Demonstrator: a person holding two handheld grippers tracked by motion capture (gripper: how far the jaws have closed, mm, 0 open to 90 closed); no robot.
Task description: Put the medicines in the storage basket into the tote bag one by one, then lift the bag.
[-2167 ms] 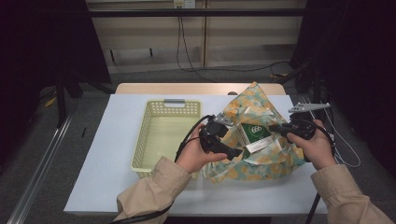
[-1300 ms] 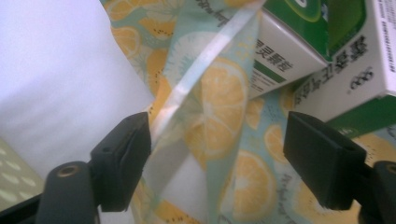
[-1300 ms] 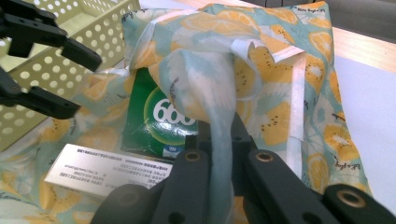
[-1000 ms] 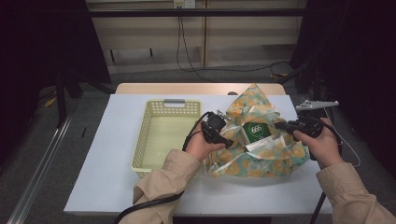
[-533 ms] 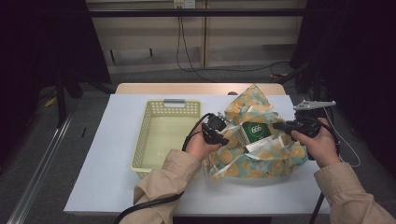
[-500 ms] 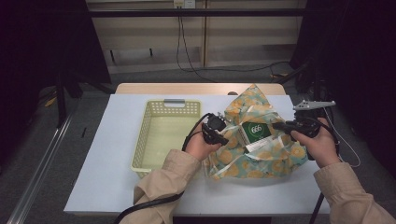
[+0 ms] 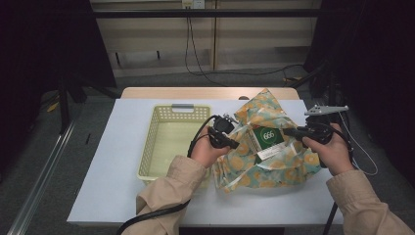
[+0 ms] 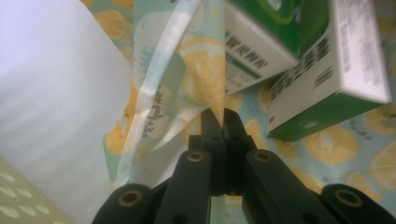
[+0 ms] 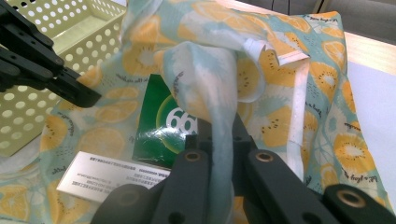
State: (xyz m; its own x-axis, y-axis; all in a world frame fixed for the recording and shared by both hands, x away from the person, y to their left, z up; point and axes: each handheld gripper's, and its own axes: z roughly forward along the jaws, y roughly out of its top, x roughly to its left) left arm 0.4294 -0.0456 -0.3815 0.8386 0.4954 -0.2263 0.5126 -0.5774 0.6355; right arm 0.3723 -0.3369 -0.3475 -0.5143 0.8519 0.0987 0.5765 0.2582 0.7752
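While the lemon-print fabric bag point(image 7: 266, 142) lay spread on the white table point(image 7: 112, 171), just right of the yellow perforated basket point(image 7: 171, 142), both grippers had hold of its rim. Left gripper point(image 7: 234, 145) had just been closing, and its jaws stood pinched together on the near-basket edge of the bag; in the left gripper view the tips point(image 8: 223, 122) met over a fold of cloth beside the pale binding strip point(image 8: 154, 88). Right gripper point(image 7: 289, 131) was clamped on the far-from-basket edge, a twist of pale lining point(image 9: 219, 116) pulled between its jaws. Between the two grips the mouth gaped, and inside sat a green box point(image 7: 266, 137) marked 666, with a white-sided box point(image 7: 270, 152) just nearer the person. Both boxes lay closer to the left gripper, long sides running across the opening, basket just beyond that hand. How deep the bag went, whether more was tucked under the cloth, and the small print on the boxes couldn't be made out.
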